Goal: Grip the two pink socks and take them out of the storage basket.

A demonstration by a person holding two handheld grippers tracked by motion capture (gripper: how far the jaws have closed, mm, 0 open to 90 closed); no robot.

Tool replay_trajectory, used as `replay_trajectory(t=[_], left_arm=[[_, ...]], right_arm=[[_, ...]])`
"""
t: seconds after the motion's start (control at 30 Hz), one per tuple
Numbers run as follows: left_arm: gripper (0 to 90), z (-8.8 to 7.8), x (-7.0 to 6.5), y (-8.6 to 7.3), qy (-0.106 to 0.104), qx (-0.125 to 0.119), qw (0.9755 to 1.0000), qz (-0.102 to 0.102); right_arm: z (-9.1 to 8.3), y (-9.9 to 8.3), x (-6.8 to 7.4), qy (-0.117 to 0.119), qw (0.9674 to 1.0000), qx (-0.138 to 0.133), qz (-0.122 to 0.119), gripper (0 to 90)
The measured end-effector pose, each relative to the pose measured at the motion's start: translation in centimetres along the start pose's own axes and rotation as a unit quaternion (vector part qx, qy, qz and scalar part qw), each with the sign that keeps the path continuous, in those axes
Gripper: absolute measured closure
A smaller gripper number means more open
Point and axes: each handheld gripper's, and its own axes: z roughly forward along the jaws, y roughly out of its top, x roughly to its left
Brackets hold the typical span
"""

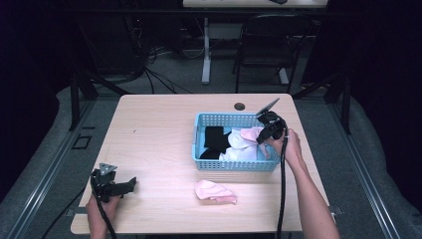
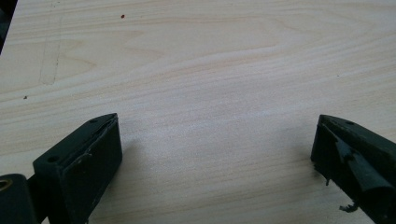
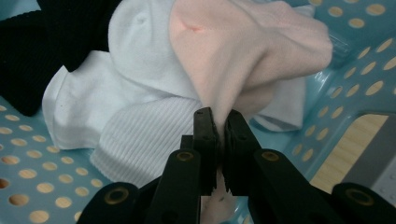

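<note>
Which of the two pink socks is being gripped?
The pink sock in the basket, pinched by the right gripper; the other pink sock lies untouched on the table.

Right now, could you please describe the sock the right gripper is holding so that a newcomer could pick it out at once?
Find the light blue perforated basket on the right half of the wooden table. In its right end the right gripper is shut on a pale pink sock lying on the white socks. It is the pink one inside the basket; the other pink sock lies on the table.
</note>
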Motion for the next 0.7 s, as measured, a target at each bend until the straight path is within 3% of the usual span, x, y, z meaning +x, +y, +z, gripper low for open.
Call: replay_trajectory(t=[0.7], left_arm=[[2.0,0.0,0.0,0.0,0.001,0.001,1.0,-0.001]], right_arm=[[-4.6,0.4,1.1,0.005,0.9988,-0.044,-0.02,85.1]])
